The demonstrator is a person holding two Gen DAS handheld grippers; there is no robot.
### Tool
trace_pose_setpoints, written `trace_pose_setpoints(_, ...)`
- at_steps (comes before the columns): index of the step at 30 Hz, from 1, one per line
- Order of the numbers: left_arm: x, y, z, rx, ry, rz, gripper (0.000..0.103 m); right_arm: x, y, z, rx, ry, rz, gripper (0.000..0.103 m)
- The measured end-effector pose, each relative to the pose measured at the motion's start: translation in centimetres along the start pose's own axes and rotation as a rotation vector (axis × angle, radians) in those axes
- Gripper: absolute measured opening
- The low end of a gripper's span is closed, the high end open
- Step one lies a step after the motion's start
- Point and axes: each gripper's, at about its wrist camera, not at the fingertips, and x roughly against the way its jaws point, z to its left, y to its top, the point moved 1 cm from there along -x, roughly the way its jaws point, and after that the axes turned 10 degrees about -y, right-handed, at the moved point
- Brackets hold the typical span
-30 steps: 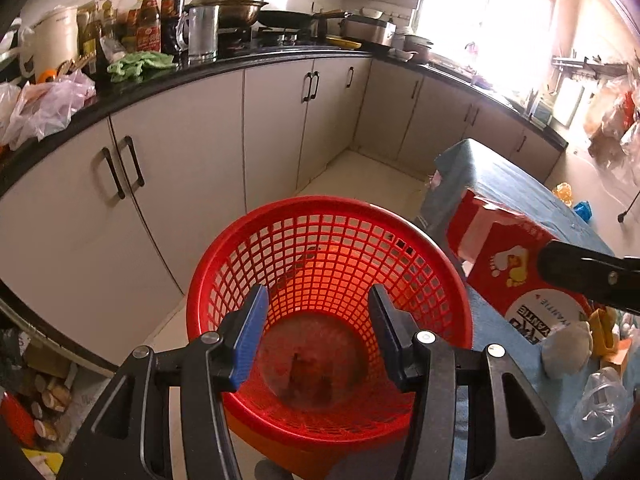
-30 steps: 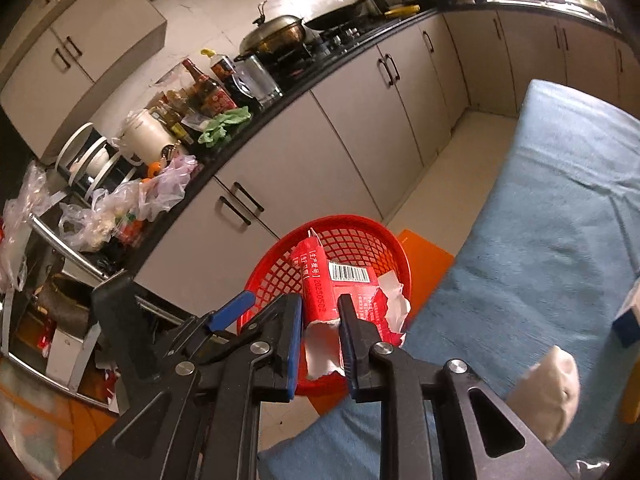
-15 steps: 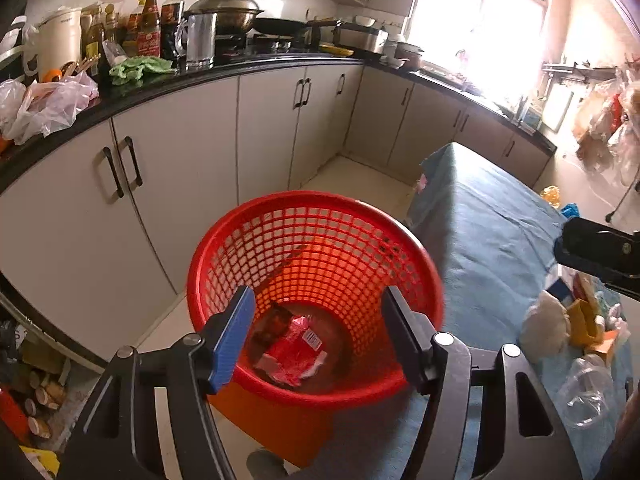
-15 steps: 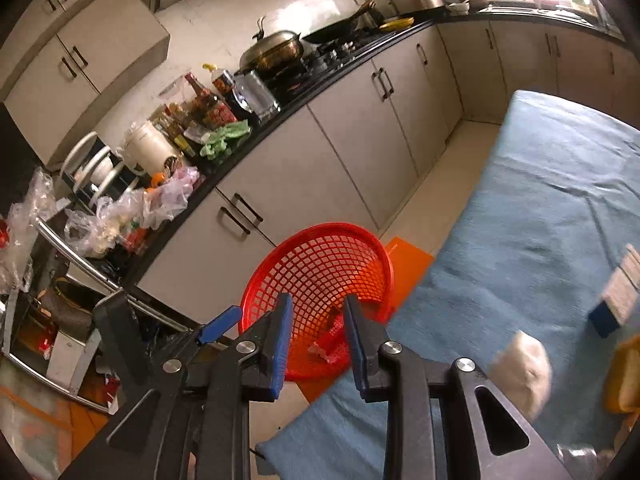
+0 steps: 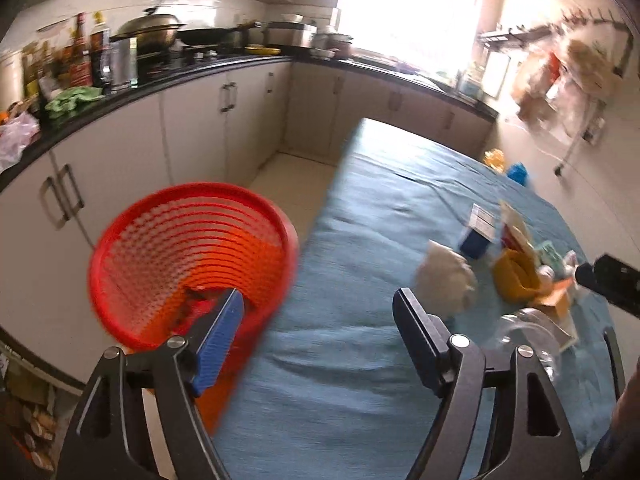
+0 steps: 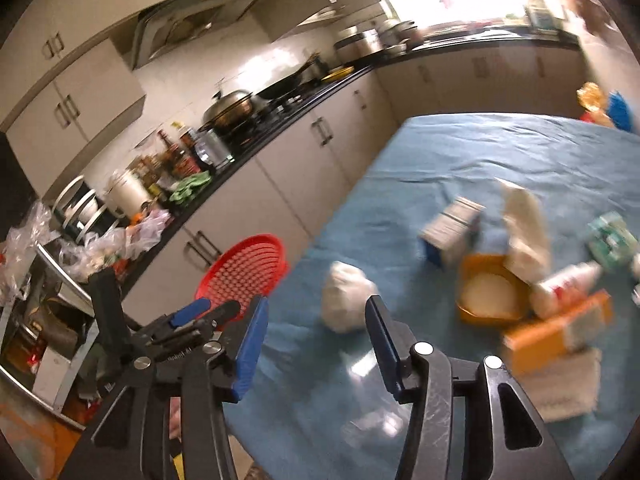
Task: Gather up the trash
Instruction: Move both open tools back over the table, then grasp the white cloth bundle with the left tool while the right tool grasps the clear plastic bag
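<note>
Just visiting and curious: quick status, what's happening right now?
Both hand-held grippers, left and right, open and empty. Red basket beside blue-clothed table, some trash inside. White crumpled wad nearest right one. Nothing blocking it.

Motion blur smears the red basket (image 5: 192,256) and the trash pile (image 6: 516,280); the basket's contents (image 5: 196,300) stay unreadable.

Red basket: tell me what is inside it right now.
In the left wrist view, the red basket shows a dark and red scrap near its bottom, too blurred to identify. The left hand-held gripper finger covers the rest of the bottom.
</note>
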Motion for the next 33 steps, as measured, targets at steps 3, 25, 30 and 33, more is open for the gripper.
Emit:
trace_pose_setpoints(3, -1.3, -0.1, -2.5, -0.037, -0.019, 0.028, 0.076, 1.2, -1.5, -2.8, -0.039, -0.030, -0.009, 0.056)
trace_pose_setpoints(25, -11.9, 0.7, -7.4, -0.072, -0.032, 0.187, 0.049, 1.8, -5.4, -5.9, 0.038, -0.040, -0.006, 0.081)
trace_pose_setpoints(30, -10.8, 0.4, -6.5, -0.073, -0.019, 0.154, 0.048, 0.2, -5.5, -3.8, 0.161, -0.079, 0.009, 0.090)
trace_pose_setpoints(33, -10.3, 0.1, -5.7, -0.054, -0.024, 0.143, 0.048, -0.9, -5.5, -3.1, 0.197, -0.091, 0.027, 0.090)
